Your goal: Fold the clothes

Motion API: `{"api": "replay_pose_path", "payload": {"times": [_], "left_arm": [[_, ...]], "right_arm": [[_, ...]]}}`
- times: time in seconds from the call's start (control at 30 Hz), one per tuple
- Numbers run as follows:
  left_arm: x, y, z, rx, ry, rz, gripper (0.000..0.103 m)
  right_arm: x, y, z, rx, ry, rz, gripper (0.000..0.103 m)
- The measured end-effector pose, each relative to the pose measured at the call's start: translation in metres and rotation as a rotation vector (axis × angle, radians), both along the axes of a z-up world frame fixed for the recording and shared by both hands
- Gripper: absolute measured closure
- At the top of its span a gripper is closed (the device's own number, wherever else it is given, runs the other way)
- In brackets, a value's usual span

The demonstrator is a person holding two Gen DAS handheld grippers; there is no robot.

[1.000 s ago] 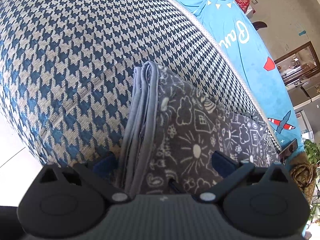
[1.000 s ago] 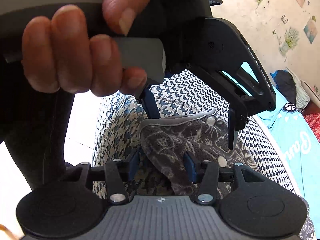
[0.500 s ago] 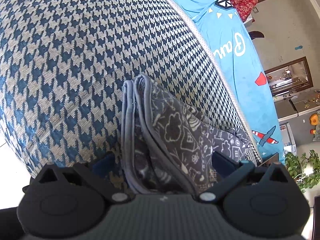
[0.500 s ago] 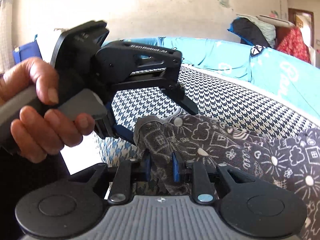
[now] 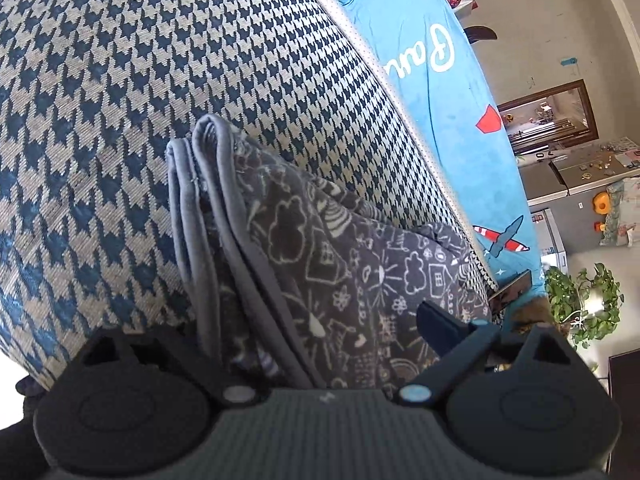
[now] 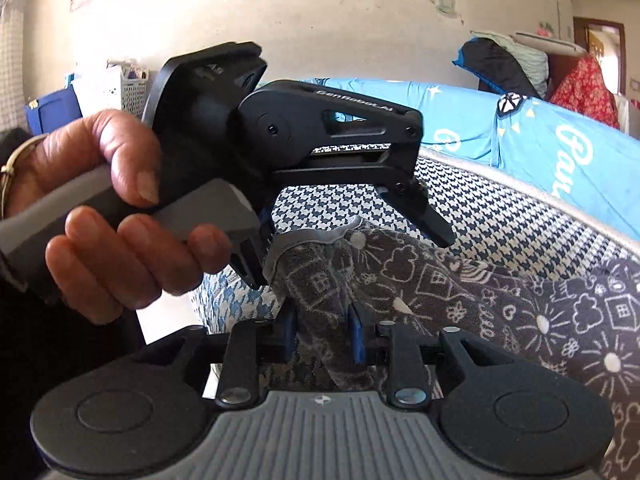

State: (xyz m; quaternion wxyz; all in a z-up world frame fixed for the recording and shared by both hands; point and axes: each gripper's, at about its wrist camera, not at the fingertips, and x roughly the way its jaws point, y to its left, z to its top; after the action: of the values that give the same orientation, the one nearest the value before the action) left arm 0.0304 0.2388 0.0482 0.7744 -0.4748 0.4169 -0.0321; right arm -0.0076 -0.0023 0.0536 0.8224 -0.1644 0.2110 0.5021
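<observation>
The grey doodle-print garment (image 5: 320,264) lies bunched on the blue-and-cream houndstooth cushion (image 5: 120,100), near that cushion's front edge, with its plain grey hems stacked in a few folds along the side nearer the floor. In the left wrist view the left gripper (image 5: 304,332) sits right over the near end of the garment, its jaws spread wide and just starting to close, one to each side of the folded hems. The cloth is between them, but the pads are not pressing on it.

Over to the right wrist view: the right gripper (image 6: 322,336) has a hanging fold of the same garment (image 6: 440,288) between its blue pads (image 6: 356,338). Its jaws are narrow and opening at this moment; the pads sit against the fold, though whether they really squeeze it I cannot tell. Just beyond, above the garment's hemmed corner, a hand (image 6: 116,216) grips the grey handle of the left gripper (image 6: 344,248), whose dark fingers straddle that corner without closing on it.

Behind the cushion a bright blue printed sheet (image 6: 540,132) stretches along, and a pile of clothes (image 6: 532,64) sits beyond that against the wall.
</observation>
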Motion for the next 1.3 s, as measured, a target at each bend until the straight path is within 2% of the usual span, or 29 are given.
{"api": "replay_pose_path", "payload": {"times": [0.07,0.17,0.27,0.33,0.53,0.57,0.6,0.7,0.83,1.0,1.17,1.23,1.3], "left_arm": [[-0.004,0.001,-0.002,-0.023,-0.013,0.007,0.006],[-0.007,0.003,0.000,-0.045,-0.030,0.016,0.005],[-0.008,0.002,0.000,-0.043,-0.035,0.012,0.004],[-0.007,0.003,0.000,-0.044,-0.035,0.013,0.003],[-0.006,0.002,-0.004,-0.050,-0.034,0.019,0.003],[-0.005,0.002,-0.004,-0.050,-0.034,0.020,0.003],[-0.005,0.002,-0.005,-0.050,-0.034,0.021,0.003],[-0.004,0.004,-0.005,-0.007,-0.021,0.033,0.003],[0.002,0.009,-0.003,0.092,0.011,0.069,0.000],[0.013,0.023,-0.011,0.090,0.062,0.148,0.000],[0.030,0.017,-0.011,0.107,0.061,0.135,0.000],[0.031,0.013,-0.008,0.120,0.038,0.122,0.008],[0.033,0.008,-0.005,0.126,0.014,0.103,0.035]], "right_arm": [[-0.007,0.002,-0.002,-0.022,-0.056,0.005,0.066],[-0.014,0.005,-0.006,-0.048,-0.108,0.019,0.058],[-0.020,0.011,-0.012,-0.075,-0.161,0.034,0.051],[-0.023,0.016,-0.019,-0.096,-0.202,0.031,0.050],[-0.022,0.026,-0.029,-0.112,-0.252,0.019,0.051],[-0.020,0.026,-0.029,-0.113,-0.256,0.011,0.058],[-0.018,0.026,-0.029,-0.113,-0.259,0.002,0.070],[-0.009,0.026,-0.026,-0.105,-0.250,-0.027,0.080],[-0.004,0.019,-0.021,-0.078,-0.234,-0.054,0.082],[-0.005,0.011,-0.015,-0.060,-0.229,-0.064,0.082],[-0.005,0.005,-0.009,-0.050,-0.232,-0.073,0.082],[-0.007,0.004,-0.008,-0.045,-0.234,-0.079,0.082],[-0.009,0.001,-0.006,-0.040,-0.242,-0.080,0.082]]}}
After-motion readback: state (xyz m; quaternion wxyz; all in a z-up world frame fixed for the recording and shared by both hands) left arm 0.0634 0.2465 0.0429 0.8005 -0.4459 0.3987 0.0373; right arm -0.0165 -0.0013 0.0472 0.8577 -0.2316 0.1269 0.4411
